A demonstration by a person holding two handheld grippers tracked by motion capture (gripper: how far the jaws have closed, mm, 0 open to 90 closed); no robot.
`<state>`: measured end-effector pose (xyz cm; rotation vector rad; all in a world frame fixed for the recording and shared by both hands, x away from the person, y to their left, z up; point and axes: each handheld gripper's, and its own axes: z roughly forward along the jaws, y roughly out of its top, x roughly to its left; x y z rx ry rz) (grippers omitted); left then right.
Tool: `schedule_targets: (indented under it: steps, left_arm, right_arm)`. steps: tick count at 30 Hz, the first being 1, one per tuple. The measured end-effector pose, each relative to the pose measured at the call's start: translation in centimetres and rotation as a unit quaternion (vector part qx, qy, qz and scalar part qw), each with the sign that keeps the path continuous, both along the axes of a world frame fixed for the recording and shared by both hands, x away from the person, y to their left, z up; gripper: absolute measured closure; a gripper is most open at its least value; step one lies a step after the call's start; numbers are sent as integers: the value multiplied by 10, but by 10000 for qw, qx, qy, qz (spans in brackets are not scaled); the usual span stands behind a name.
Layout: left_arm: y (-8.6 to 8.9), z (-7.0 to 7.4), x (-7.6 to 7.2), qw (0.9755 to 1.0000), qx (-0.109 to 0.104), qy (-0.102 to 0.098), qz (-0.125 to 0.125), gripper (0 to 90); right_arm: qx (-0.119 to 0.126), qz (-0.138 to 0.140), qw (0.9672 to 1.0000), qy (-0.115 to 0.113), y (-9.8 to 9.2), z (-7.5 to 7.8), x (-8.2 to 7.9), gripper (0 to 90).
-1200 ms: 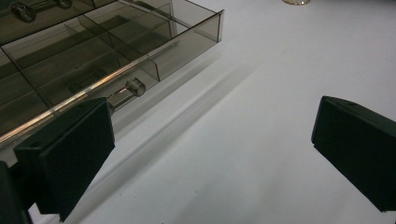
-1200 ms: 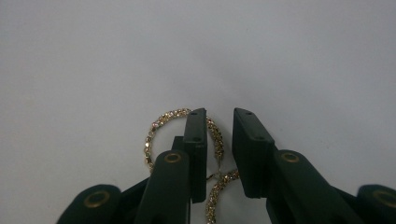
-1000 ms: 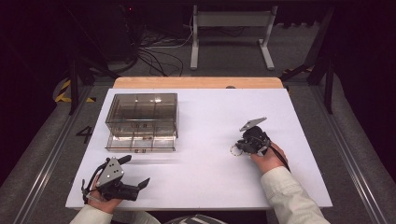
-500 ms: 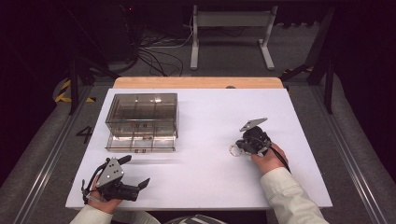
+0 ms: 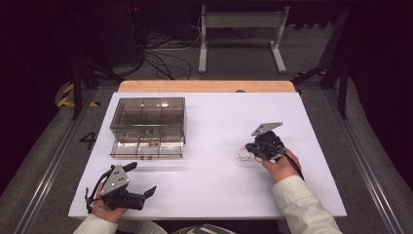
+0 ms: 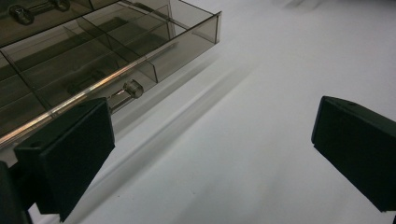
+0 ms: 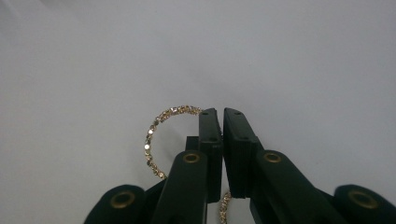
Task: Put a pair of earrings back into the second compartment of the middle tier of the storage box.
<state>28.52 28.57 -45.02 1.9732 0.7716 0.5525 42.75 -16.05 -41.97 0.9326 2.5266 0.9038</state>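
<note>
Grippers: two.
Right gripper (image 7: 222,154): pinched one bracelet (image 7: 154,135), centre frame.
Left gripper (image 6: 210,154): spread.
Box (image 5: 148,126): one, upper left.

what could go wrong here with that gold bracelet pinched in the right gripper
1. The right gripper is shut on the thin bracelet at one spot on its ring, so it could slip or swing free when lifted.
2. The smoky organizer box, its drawer pulled out, sits well across the table; a long carry gives the bracelet time to drop.
</note>
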Motion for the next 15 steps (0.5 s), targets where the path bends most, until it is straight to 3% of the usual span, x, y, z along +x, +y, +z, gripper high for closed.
schedule_targets:
  steps: [15]
  left_arm:
    - [0, 0, 0, 10000, -12, 1, 23, 2]
  right_arm:
    - [34, 109, 9998, -151, 7, 13, -4, 870]
